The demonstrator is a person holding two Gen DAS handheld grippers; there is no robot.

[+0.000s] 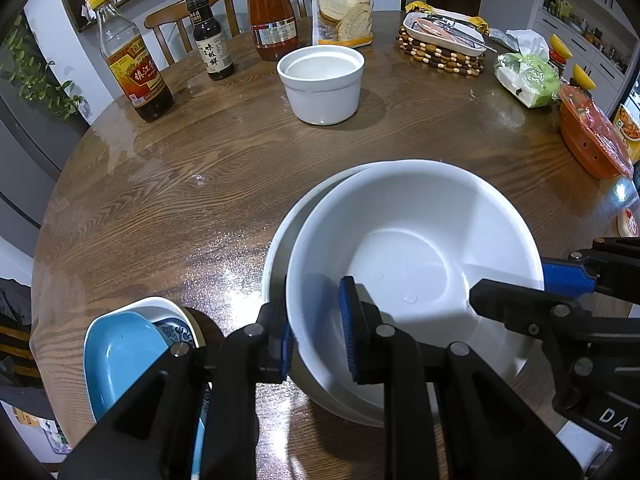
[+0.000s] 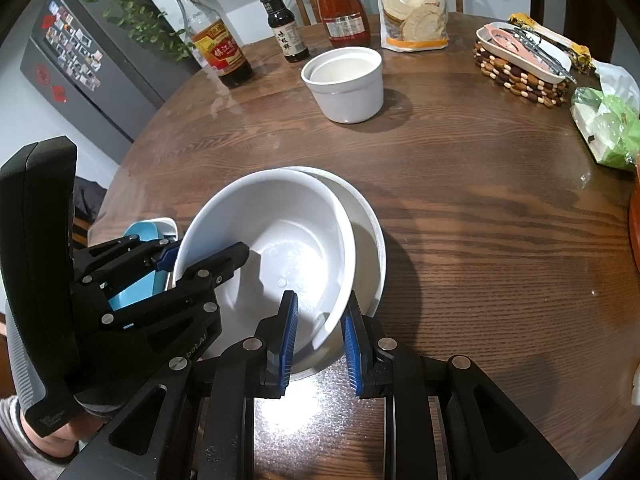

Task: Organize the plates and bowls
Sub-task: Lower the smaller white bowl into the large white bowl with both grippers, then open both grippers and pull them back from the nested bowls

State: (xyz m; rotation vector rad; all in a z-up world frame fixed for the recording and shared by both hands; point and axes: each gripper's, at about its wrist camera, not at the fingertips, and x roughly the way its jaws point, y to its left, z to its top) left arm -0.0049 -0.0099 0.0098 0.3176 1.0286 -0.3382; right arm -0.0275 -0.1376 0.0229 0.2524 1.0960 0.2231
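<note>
I nest the large white plastic bowl (image 1: 416, 264) into another; both hand-held grippers (image 1: 318, 330) (image 2: 318, 326) straddle its rim unclenched; withdrawal next.

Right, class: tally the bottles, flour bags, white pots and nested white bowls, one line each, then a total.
Bottles: 3
Flour bags: 1
White pots: 1
Nested white bowls: 2
Total: 7

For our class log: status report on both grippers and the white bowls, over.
Left gripper and right gripper each straddle the upper white bowl's rim, jaws not closed. It sits tilted inside the lower white bowl. Blue dish close left, not blocking.
</note>
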